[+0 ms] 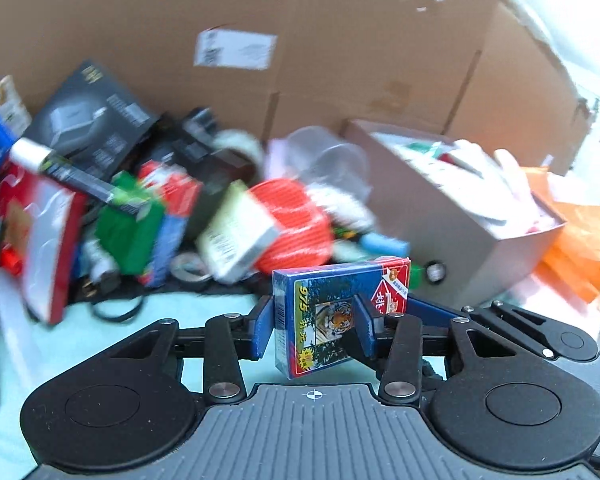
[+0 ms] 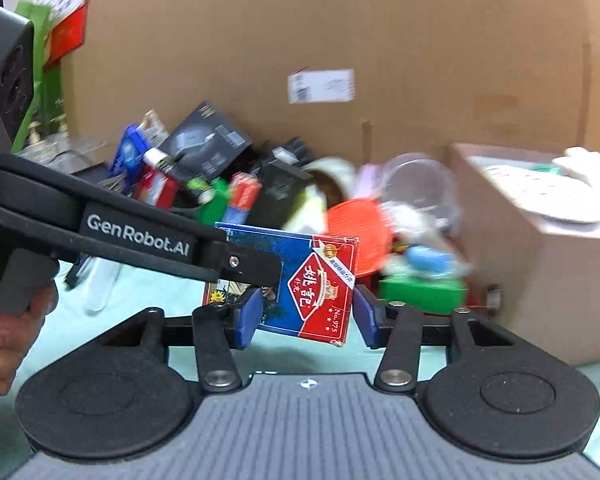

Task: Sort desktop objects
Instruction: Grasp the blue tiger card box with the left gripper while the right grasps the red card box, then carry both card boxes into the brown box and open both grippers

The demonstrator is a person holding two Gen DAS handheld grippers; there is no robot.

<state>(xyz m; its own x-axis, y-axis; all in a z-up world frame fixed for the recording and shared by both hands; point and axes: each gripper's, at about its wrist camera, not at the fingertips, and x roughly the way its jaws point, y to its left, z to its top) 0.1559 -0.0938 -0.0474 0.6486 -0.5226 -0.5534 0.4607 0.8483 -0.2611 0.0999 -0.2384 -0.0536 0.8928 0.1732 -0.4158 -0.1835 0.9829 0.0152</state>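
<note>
A blue and red playing-card box with a tiger picture (image 1: pixel 336 312) sits between the blue pads of my left gripper (image 1: pixel 316 324), which is shut on it and holds it above the pale green table. In the right wrist view the same card box (image 2: pixel 300 280) is held by the left gripper's black fingers (image 2: pixel 252 268), which reach in from the left. My right gripper (image 2: pixel 306 314) has its blue pads on either side of the box; the right pad (image 2: pixel 366 316) stands a little apart from the box edge.
A pile of desktop objects lies behind: a red ribbed round item (image 1: pixel 296 220), a green packet (image 1: pixel 128 224), a red and white box (image 1: pixel 40 240), black boxes (image 1: pixel 92 120), tape rolls. An open cardboard box (image 1: pixel 460 208) stands at right. A large cardboard wall (image 1: pixel 300 40) backs everything.
</note>
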